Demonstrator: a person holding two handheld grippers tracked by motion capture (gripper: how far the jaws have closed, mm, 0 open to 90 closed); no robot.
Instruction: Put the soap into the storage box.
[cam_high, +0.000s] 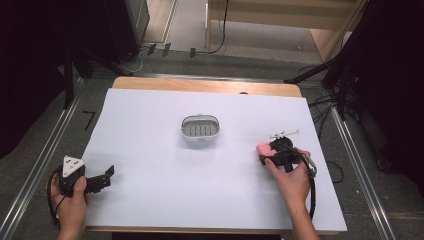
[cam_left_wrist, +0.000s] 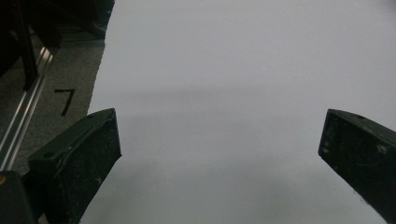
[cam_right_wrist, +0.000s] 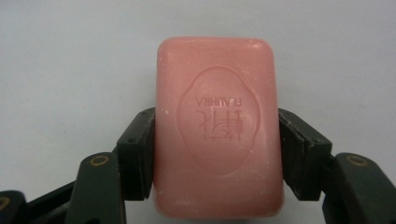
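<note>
Clamping pink soap bar (cam_right_wrist: 218, 128), right gripper (cam_right_wrist: 217, 154).

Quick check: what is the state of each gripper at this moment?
Left gripper: open, nothing between its jaws.
Right gripper: shut on the pink soap bar, pads pressing both long sides.

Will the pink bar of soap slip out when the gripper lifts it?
Probably not. The pink bar of soap looks dry and matte, and the right gripper presses its flat long sides. It seems stiff, so it should keep its shape. Its rounded, smooth edges could still let it slide if squeezed unevenly.
</note>
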